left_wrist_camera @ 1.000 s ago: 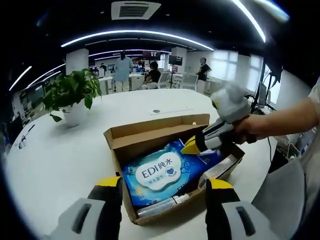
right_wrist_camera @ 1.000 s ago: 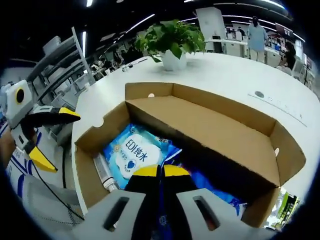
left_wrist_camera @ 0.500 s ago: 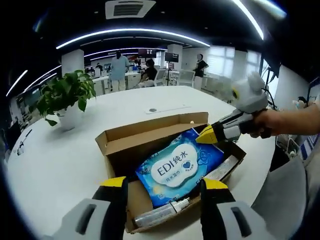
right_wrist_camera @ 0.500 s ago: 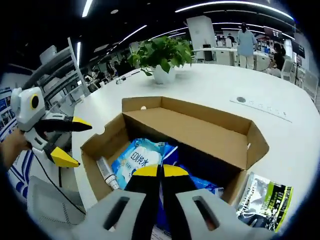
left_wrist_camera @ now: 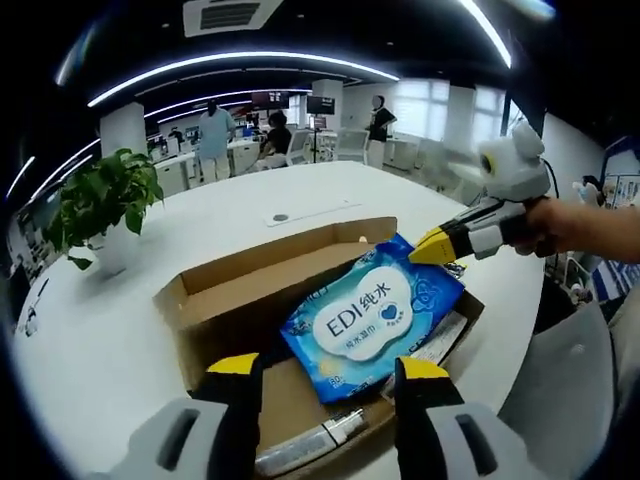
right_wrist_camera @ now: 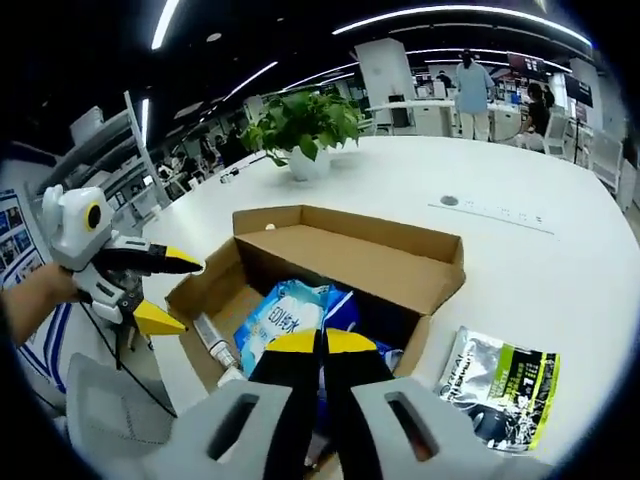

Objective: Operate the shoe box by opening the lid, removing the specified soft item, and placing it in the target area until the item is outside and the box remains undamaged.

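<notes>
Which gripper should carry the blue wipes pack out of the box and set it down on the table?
The right gripper: it is shut on the blue wipes pack, already tilted up above the shoe box. The left gripper is open beside the box, holding nothing.

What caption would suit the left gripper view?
Right hand-held gripper lifts a blue wet-wipes pack from an open cardboard box on a white table.

In the left gripper view we look from close above the near edge of the open box, facing across the white table toward the office. In the right gripper view we look down from the opposite side, also near. Both views share the box, the table and the plant.
</notes>
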A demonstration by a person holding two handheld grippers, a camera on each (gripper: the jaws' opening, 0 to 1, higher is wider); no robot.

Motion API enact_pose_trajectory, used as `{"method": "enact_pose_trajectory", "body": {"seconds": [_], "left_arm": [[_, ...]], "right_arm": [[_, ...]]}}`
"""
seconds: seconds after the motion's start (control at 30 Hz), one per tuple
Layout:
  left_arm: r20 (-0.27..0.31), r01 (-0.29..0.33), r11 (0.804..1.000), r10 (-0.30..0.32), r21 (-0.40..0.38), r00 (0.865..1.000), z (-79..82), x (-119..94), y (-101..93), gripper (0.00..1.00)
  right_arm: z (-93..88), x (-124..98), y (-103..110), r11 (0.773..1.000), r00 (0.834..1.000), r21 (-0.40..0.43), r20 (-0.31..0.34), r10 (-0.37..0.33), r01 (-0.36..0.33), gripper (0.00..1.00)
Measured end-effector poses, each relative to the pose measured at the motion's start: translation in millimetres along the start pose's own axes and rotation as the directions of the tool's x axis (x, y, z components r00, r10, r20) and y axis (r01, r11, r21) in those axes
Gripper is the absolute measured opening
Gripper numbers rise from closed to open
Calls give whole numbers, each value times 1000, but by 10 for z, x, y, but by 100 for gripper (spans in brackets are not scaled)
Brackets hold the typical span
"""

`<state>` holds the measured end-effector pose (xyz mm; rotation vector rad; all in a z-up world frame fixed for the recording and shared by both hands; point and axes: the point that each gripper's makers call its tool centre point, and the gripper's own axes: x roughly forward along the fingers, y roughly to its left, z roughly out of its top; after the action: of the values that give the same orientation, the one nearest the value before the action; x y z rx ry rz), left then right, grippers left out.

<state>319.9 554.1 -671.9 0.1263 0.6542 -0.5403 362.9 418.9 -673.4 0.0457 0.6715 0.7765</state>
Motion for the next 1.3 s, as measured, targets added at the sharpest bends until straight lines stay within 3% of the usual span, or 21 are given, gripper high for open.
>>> {"method": "enact_pose_trajectory", "body": {"seconds": [0.2, 0.5, 0.67, 0.9, 0.97, 1.03, 1.1, 1.3], "left_arm": [[-39, 40, 999, -41, -36, 998, -51, 190, -32, 45], [-99, 84, 991, -94, -102, 991, -97, 498, -54, 36], [-137, 133, 972, -160, -191, 977, -162, 626, -113, 31], [-184, 131, 960, -179, -248, 966, -250, 749, -122, 23], [-203, 110, 953, -171, -282, 964, -305, 780, -130, 21], [-210, 108, 932, -189, -346, 959, -343, 799, -156, 21], [-201, 76, 912, -169, -404, 965, -333, 796, -119, 16], [-188, 71, 893, -170, -444, 967, -313, 739, -131, 3]], "right_arm": [[-53, -157, -123, 998, 1000, 68, -3, -10, 10, 0], [-218, -236, -218, 996, 999, 85, -40, -28, 31, 0], [-226, -245, -217, 994, 999, 104, -33, -28, 31, 0], [-249, -256, -231, 992, 999, 121, -17, -42, 44, 0], [-262, -258, -236, 990, 999, 132, -13, -44, 46, 0], [-268, -263, -232, 989, 999, 139, -9, -45, 46, 0], [-272, -260, -238, 988, 999, 149, -2, -46, 45, 0], [-287, -261, -242, 982, 999, 185, 11, -49, 46, 0]]}}
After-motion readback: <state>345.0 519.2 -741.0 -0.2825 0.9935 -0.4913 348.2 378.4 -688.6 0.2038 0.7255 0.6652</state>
